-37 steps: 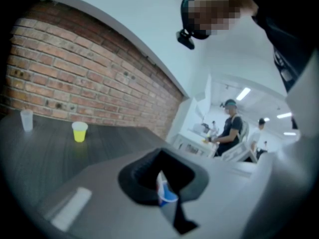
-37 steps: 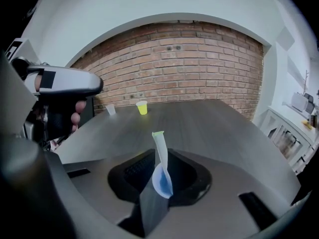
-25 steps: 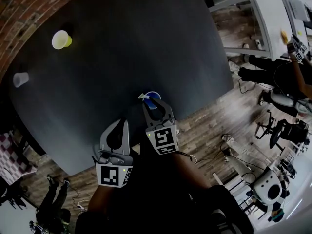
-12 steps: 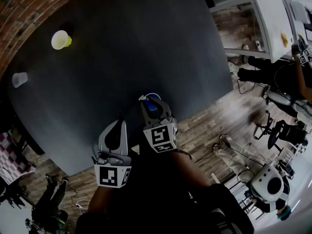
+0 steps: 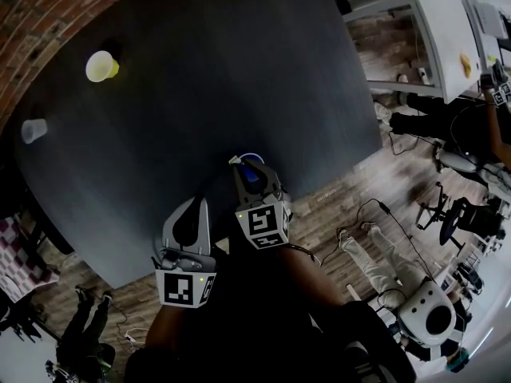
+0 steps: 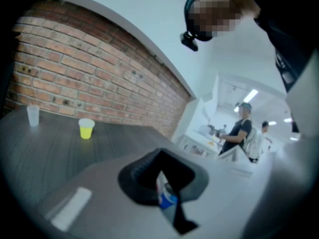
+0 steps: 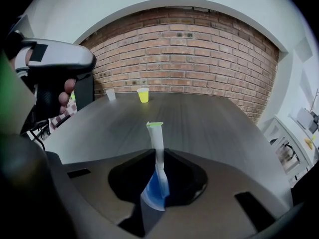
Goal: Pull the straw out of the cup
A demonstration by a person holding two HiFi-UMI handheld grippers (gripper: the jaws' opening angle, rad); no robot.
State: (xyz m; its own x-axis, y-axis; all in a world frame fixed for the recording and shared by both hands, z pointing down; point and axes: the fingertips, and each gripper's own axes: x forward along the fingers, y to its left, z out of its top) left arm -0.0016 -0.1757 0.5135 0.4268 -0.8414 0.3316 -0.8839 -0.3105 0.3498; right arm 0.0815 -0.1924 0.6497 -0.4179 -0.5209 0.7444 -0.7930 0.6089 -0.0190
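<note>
A blue cup (image 5: 252, 167) stands on the dark table (image 5: 200, 78) near its front edge. A white straw with a green tip (image 7: 157, 136) rises out of it. My right gripper (image 5: 243, 164) sits over the cup, its jaws pinched on the straw (image 5: 235, 159). In the right gripper view the cup's blue (image 7: 156, 190) shows through the hollow behind the jaw tips (image 7: 159, 154). My left gripper (image 5: 200, 201) hangs to the left of the cup, apart from it, jaws closed. A blurred blue and white bit (image 6: 167, 198) shows through its hollow (image 6: 160, 153).
A yellow cup (image 5: 101, 65) and a clear cup (image 5: 33, 130) stand at the table's far left, by the brick wall (image 7: 189, 49). The table's edge runs just below the grippers, with wooden floor beyond. White desks (image 5: 447, 30), chairs and people are off to the right.
My right gripper has shifted slightly to the left over the cup, still on the straw. The left gripper has stayed put. A person on the floor at the right has moved.
</note>
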